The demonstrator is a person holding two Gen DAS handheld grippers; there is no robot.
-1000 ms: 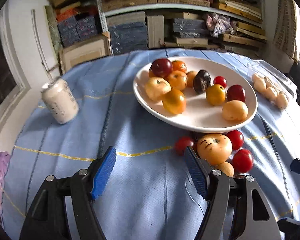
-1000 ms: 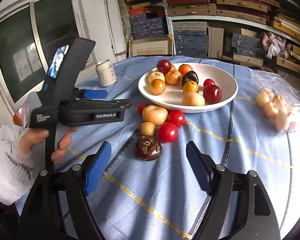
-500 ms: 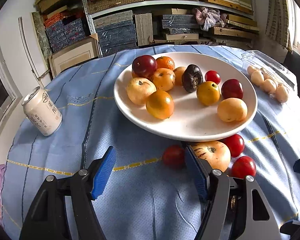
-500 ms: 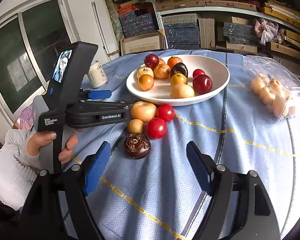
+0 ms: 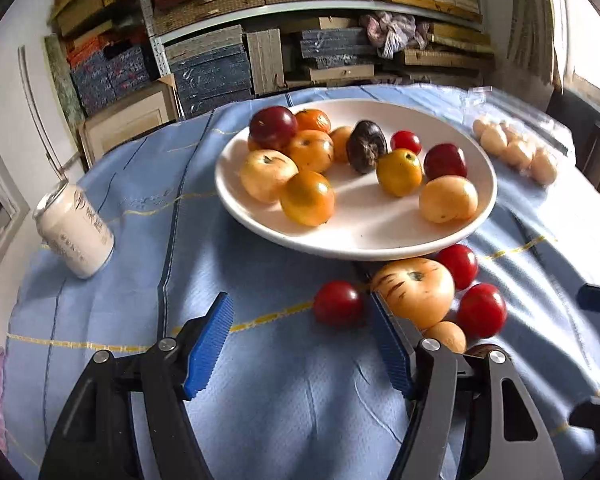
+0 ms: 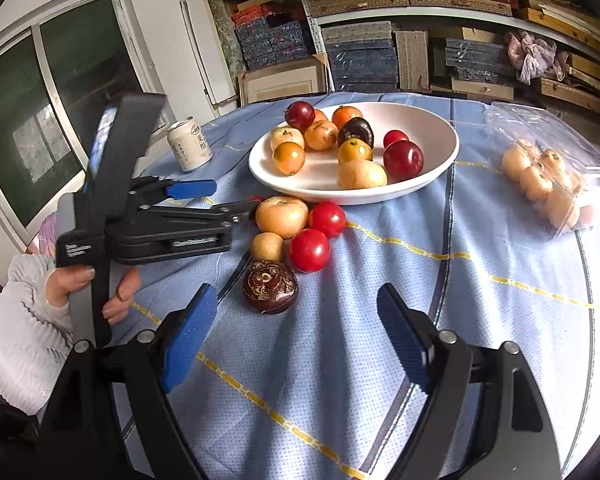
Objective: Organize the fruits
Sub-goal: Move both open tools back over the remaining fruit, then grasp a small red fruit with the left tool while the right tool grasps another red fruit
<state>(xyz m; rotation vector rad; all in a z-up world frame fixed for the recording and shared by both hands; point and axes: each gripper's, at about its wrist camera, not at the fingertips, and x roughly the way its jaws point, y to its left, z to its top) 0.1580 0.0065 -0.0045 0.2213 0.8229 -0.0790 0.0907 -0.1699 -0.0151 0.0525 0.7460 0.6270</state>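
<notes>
Roughly two thirds done: white plate (image 5: 485, 204) holds about ten fruits, six wait by its near rim, left gripper (image 5: 302, 334) closing on nothing, right gripper (image 6: 296, 334) opening, empty.

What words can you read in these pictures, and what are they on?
Can: printed characters and a round logo, too small and blurred to read.
Left gripper body: two white labels, both too blurred to read.
Nothing else shows readable text.
</notes>
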